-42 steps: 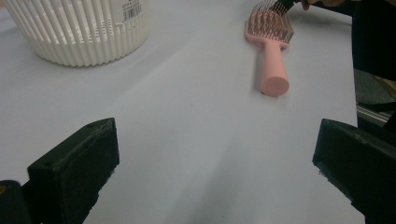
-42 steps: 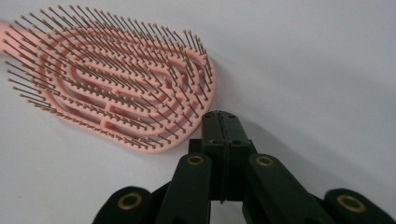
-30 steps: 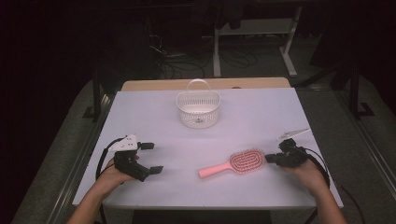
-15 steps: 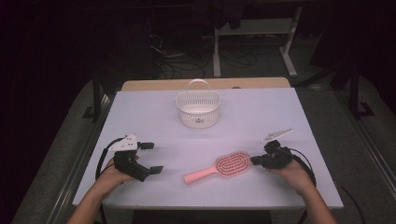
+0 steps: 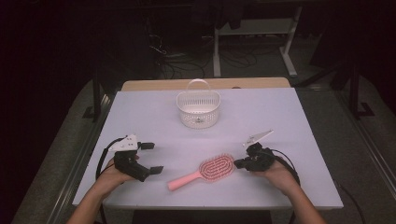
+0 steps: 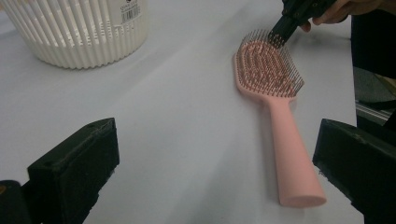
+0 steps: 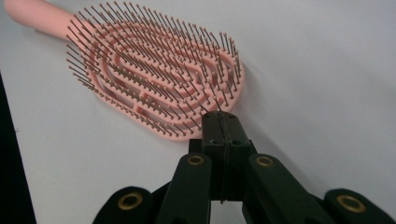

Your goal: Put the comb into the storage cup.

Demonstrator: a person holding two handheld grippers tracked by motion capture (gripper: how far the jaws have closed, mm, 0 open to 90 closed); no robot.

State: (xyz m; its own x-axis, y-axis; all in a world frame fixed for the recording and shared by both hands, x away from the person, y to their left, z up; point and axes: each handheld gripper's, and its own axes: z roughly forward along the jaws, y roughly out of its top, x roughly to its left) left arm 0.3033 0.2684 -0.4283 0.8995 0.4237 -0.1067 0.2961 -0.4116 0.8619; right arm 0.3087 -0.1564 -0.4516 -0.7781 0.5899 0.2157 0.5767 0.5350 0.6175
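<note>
- Two grippers on the white table (image 5: 289,116).
- Right gripper (image 5: 239,163): jaws pressed together, tips against the pink hairbrush (image 5: 205,171) head, nothing held.
- Left gripper (image 5: 154,158): jaws wide apart, empty, near the brush handle.

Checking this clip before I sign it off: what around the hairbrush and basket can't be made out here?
- Whether the right tool pinches bristles or just pushes the hairbrush: its shut tips cover the spot in the right gripper view; too small in the high view.
- Inside of the basket: top cut off by the left gripper view's edge; too small in the high view to tell whether anything lies in it.
- Label text on the basket: cropped and blurred.
- Hairbrush's underside: against the table.
</note>
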